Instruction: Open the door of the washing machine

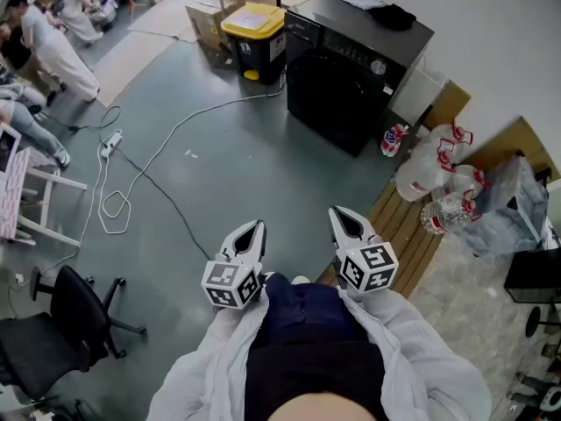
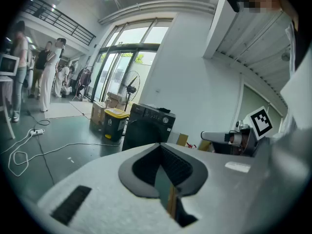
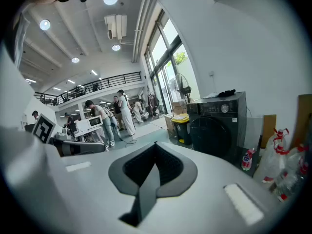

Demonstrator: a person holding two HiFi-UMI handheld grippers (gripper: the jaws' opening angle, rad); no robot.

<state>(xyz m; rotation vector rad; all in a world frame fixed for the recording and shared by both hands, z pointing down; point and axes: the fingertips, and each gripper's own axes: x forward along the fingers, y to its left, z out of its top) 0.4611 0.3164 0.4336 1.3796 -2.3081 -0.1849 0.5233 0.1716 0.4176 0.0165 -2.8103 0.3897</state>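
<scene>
A black front-loading washing machine (image 1: 351, 64) stands against the far wall, its round door (image 1: 329, 90) closed. It also appears in the left gripper view (image 2: 146, 126) and the right gripper view (image 3: 217, 126), some way ahead of both grippers. My left gripper (image 1: 254, 228) and right gripper (image 1: 340, 213) are held close to my body, side by side, both shut with nothing between the jaws. A dark cloth (image 1: 392, 16) lies on top of the machine.
A yellow-lidded bin (image 1: 254, 38) and cardboard boxes (image 1: 206, 20) stand left of the machine. Bagged bottles (image 1: 443, 182) and a wooden pallet (image 1: 403, 235) lie to the right. White cables (image 1: 140, 160) cross the floor. An office chair (image 1: 61, 323) sits at near left. People stand at far left.
</scene>
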